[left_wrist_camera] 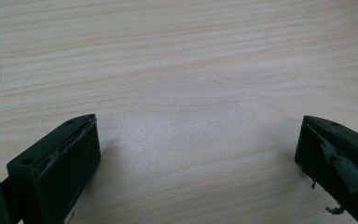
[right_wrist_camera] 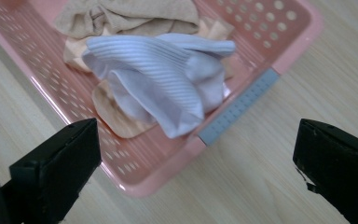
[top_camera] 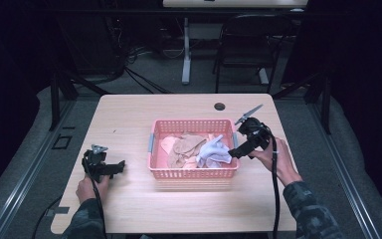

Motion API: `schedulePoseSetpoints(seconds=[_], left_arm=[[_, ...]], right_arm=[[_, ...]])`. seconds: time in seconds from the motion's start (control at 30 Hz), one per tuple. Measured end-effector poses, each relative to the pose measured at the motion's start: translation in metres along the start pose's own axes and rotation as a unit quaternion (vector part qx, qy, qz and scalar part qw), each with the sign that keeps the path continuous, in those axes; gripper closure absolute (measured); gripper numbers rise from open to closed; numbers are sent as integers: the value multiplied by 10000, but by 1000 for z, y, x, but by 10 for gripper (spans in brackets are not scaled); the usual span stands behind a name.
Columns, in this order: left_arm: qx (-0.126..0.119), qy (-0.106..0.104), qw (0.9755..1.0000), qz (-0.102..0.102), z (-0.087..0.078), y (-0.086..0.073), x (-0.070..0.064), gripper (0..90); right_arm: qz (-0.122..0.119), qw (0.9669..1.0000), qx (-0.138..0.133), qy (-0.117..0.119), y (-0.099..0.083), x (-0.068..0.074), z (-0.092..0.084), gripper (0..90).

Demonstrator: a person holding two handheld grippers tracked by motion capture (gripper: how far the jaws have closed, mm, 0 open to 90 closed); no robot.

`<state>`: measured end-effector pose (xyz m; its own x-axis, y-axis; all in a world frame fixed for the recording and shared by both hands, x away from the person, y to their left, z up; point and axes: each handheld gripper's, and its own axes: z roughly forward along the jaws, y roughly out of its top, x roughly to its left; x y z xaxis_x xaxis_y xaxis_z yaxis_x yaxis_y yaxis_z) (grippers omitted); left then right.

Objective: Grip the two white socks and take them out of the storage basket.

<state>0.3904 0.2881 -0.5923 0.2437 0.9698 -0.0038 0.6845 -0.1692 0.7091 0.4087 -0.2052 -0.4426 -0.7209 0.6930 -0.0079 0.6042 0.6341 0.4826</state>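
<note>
A pink perforated basket (top_camera: 191, 172) stands mid-table and holds a pale lavender ribbed cloth (top_camera: 213, 153) on top of tan and peach cloths (top_camera: 184, 145). My right gripper (top_camera: 234, 152) hovers at the basket's right rim, jaws wide open and empty. In the right gripper view the lavender cloth (right_wrist_camera: 168, 77) lies just ahead of the gripper (right_wrist_camera: 196, 158), over the basket's rim (right_wrist_camera: 205, 140) with its grey handle (right_wrist_camera: 240, 109). My left gripper (top_camera: 119, 167) rests low at the table's left, open over bare wood (left_wrist_camera: 191, 93), nothing between its jaws.
The light wood table (top_camera: 129, 119) has a round cable hole (top_camera: 220, 106) at the back. A black chair (top_camera: 248, 45) and a white desk leg (top_camera: 186, 50) stand beyond the far edge. Cables trail from both grippers toward the near edge.
</note>
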Motion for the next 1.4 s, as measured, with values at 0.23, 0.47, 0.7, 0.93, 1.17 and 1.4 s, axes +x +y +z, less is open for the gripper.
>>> schedulePoseSetpoints(seconds=[0.23,0.47,0.7,0.93,1.17,1.4], left_arm=[[3,6,10000,6,0,0,0,0],[4,5,10000,7,0,0,0,0],[3,7,10000,5,0,0,0,0],[-1,6,10000,5,0,0,0,0],[2,6,10000,5,0,0,0,0],[2,6,10000,7,0,0,0,0]], right_arm=[[-264,9987,429,75,19,11,31,58],[-306,9965,778,93,29,18,58,143],[-325,9937,1059,-163,34,17,71,294],[-73,9943,1038,-233,32,11,78,517],[-93,9954,942,-165,32,11,78,775],[-162,9980,604,-134,25,16,76,835]])
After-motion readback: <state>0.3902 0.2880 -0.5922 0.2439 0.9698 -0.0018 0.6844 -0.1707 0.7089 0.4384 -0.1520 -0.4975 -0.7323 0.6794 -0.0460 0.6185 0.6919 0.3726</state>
